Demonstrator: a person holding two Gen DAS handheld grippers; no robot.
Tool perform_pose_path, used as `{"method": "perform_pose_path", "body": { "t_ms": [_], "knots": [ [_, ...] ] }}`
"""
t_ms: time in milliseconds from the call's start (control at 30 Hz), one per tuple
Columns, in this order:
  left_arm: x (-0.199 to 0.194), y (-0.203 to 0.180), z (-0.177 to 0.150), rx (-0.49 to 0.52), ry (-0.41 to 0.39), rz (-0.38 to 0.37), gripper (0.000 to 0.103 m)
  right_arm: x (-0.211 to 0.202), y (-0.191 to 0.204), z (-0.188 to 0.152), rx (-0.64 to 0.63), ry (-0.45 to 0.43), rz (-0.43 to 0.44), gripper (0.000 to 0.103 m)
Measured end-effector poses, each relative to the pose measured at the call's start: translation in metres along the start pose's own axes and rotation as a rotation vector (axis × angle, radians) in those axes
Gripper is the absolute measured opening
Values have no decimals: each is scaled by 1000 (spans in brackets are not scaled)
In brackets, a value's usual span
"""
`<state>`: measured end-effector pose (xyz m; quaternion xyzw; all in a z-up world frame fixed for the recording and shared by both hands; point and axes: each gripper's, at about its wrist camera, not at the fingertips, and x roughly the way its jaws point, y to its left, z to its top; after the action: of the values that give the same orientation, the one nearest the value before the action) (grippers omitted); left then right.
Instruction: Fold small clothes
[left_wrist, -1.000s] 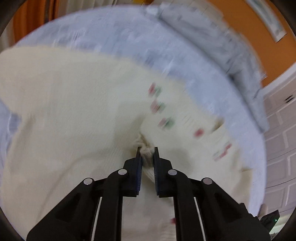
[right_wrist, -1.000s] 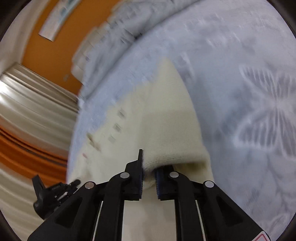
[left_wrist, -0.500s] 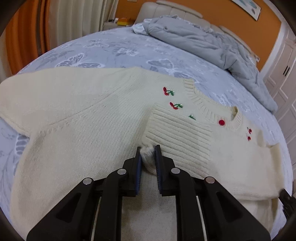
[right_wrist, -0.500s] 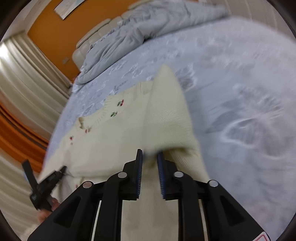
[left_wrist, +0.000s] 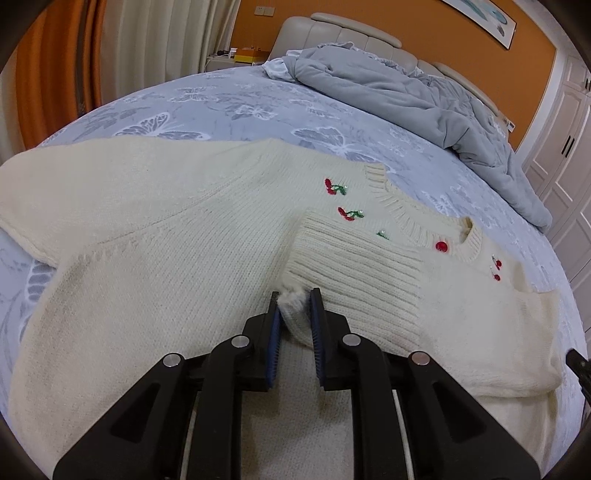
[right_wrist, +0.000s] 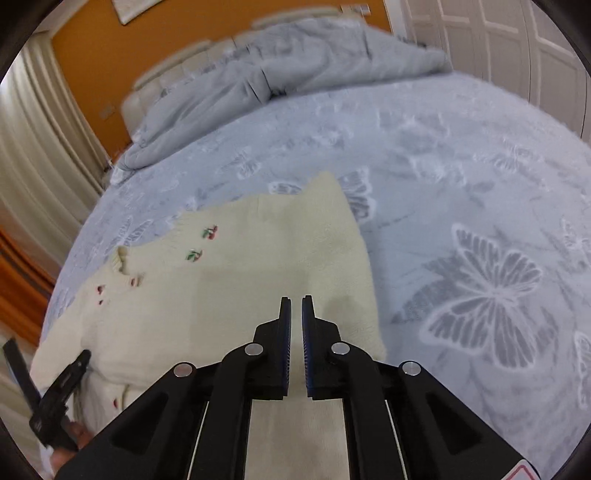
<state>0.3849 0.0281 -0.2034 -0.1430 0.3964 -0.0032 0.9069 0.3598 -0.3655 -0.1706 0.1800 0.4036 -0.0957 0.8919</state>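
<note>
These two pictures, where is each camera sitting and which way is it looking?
Left wrist view: sits on the left claw, looking down along it over the cream sweater toward the headboard; the claw is pinching a ribbed sleeve cuff.
Right wrist view: sits on the right claw, looking down over the sweater and the butterfly bedspread; its jaws are closing on nothing. The left claw shows at the lower left.
Shared: sweater, bedspread, grey duvet.

The right gripper hangs over the cream sweater, jaws nearly together, nothing between them; butterfly bedspread lies right.
</note>
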Motion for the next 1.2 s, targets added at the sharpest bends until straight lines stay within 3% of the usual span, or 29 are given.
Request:
{"method": "perform_pose_path", "body": {
  "t_ms": [33,67,100,133,200,267,300,333,367,433,600,667,700,733,800,833,867,900,933,967,1067,1167,1200],
  "knots": [
    [0,1,0,-5,0,-5,15,17,-2,-12,-37,73,-70,3],
    [0,2,0,-11,2,-11,15,29,-4,-22,-61,105,-85,1],
    [0,3,1,-16,6,-16,15,20,-2,-28,-92,41,-96,1],
    [0,4,2,-22,12,-21,15,10,10,-25,-132,64,-143,2],
    [-6,10,9,-49,47,-48,18,-14,24,-24,-116,64,-90,14],
    [-22,22,14,-76,80,-47,36,-45,42,-36,-124,63,-1,14],
    [-36,35,17,-114,75,-44,59,-56,51,-47,-157,72,7,14],
    [-56,58,21,-184,42,-48,83,-64,58,-60,-189,83,12,14],
    [-73,80,25,-250,-5,-41,89,-73,63,-79,-229,106,24,14],
    [-105,142,40,-391,-94,4,96,-87,66,-115,-261,159,42,14],
    [-112,297,73,-682,-63,241,96,-105,64,-167,-252,277,60,14],
    [-101,347,79,-790,-24,319,95,-114,65,-182,-250,307,56,14],
    [-95,361,81,-817,-1,319,92,-115,66,-185,-250,322,52,17],
    [-84,373,83,-839,39,312,85,-118,67,-188,-250,334,46,19],
    [-76,378,92,-824,49,347,81,-121,65,-191,-247,341,33,23],
    [-74,373,97,-801,48,358,48,-121,65,-192,-243,346,30,24],
    [-69,370,104,-768,66,338,26,-123,65,-191,-236,349,24,25],
    [-61,363,112,-749,119,314,11,-124,65,-191,-233,347,20,25],
    [-65,355,119,-746,105,317,10,-126,65,-190,-228,346,17,25],
    [-77,339,130,-727,41,298,9,-127,64,-189,-226,343,18,25],
    [-104,285,156,-600,-43,191,9,-129,62,-181,-210,325,24,26],
    [-139,187,176,-419,-121,-10,9,-127,60,-175,-180,320,37,27],
    [-148,142,175,-361,-109,-135,9,-125,60,-173,-168,319,40,27]
  ]
}}
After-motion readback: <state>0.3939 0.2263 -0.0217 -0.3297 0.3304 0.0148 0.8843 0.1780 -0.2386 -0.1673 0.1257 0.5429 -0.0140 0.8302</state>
